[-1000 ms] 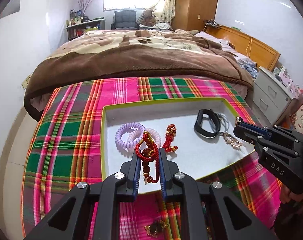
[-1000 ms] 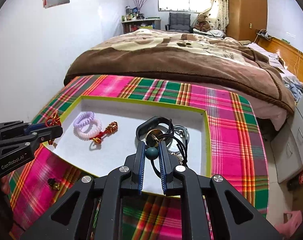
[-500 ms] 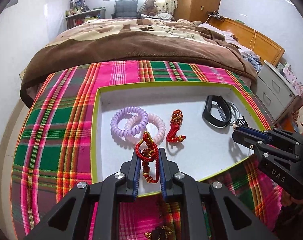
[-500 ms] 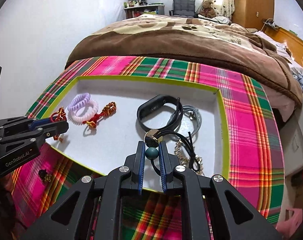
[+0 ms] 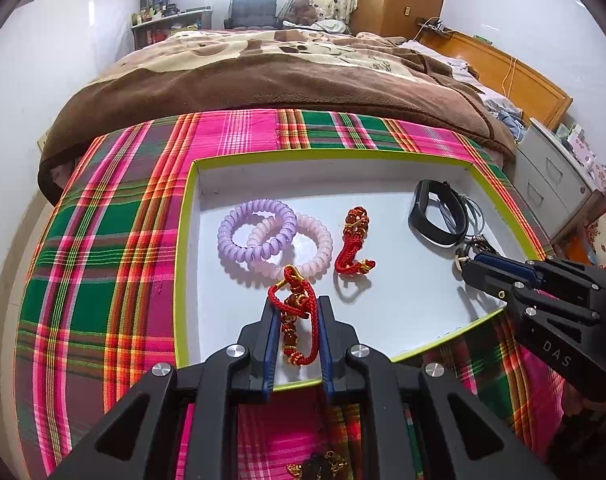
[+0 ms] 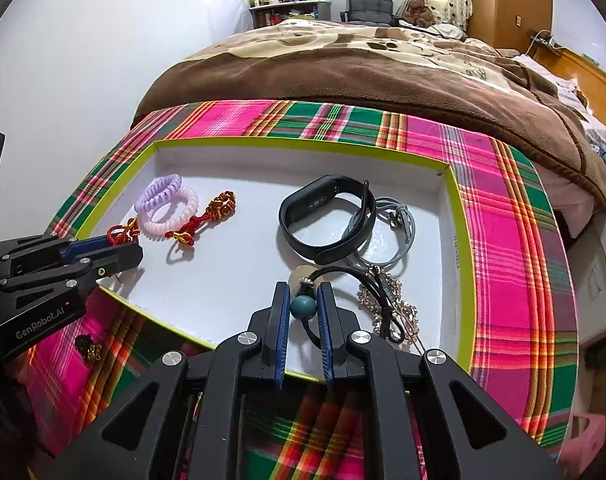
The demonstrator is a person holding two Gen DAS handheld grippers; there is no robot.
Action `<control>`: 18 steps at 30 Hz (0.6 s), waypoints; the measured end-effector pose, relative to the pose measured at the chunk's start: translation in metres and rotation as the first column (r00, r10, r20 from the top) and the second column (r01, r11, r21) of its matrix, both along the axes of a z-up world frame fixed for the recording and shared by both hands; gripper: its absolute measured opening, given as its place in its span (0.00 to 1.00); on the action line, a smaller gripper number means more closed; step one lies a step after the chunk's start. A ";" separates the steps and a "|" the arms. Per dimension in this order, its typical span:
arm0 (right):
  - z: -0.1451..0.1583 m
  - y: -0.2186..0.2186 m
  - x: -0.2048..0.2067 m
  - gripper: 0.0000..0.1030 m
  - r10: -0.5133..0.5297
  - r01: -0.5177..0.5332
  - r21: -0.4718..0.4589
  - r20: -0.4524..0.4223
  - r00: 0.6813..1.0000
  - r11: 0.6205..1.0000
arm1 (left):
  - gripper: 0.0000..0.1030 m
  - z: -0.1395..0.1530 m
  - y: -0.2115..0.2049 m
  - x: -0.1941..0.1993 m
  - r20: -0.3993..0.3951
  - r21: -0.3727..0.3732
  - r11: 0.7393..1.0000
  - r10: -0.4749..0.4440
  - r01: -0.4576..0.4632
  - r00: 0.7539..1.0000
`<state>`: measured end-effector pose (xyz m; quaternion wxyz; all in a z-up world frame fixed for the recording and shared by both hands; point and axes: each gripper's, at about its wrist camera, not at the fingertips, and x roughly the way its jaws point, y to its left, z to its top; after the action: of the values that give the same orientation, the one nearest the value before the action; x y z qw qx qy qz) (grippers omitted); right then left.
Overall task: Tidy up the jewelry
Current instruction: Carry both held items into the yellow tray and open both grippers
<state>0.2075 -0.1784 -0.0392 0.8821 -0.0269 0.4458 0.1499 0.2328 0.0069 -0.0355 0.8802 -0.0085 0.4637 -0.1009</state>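
Note:
A white tray with a lime-green rim (image 5: 182, 240) lies on the plaid cloth. My left gripper (image 5: 297, 307) is shut on a red cord bracelet with brown beads (image 5: 293, 312), low over the tray's near left part. It also shows in the right wrist view as the left gripper (image 6: 117, 250). My right gripper (image 6: 303, 294) is shut on the teal bead of a black cord necklace (image 6: 303, 307), whose cord trails onto the tray floor. In the left wrist view, the right gripper (image 5: 473, 270) stands at the tray's right side.
In the tray lie a purple coil tie (image 5: 224, 236), a pink coil tie (image 5: 323, 246), a red knot charm (image 5: 353, 236), a black wristband (image 6: 327, 189), a grey cord ring (image 6: 407, 232) and a gold chain (image 6: 401, 306). A dark and gold trinket (image 6: 88, 346) sits on the cloth near the front edge.
Both grippers have sunk toward the tray and tipped further down, each still carrying its piece. The necklace cord now rests on the tray floor.

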 end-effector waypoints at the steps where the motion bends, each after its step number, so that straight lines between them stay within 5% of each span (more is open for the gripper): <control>1: 0.000 0.000 0.000 0.14 -0.002 0.002 -0.001 0.000 1.000 1.000 | 0.17 0.000 -0.001 -0.001 0.001 0.002 1.000 -0.001 0.001 1.000; 15: 0.004 0.001 -0.008 0.19 -0.027 0.027 -0.021 0.025 0.999 0.999 | 0.31 0.006 -0.001 -0.013 0.021 -0.002 1.000 0.001 -0.001 1.000; 18: 0.007 0.000 -0.012 0.33 -0.029 0.030 -0.018 0.035 0.999 0.999 | 0.32 0.009 -0.002 -0.016 0.024 -0.007 1.000 -0.003 0.004 1.000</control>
<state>0.1954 -0.1780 -0.0325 0.8916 -0.0311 0.4320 0.1323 0.2171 0.0050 -0.0262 0.8854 -0.0094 0.4529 -0.1041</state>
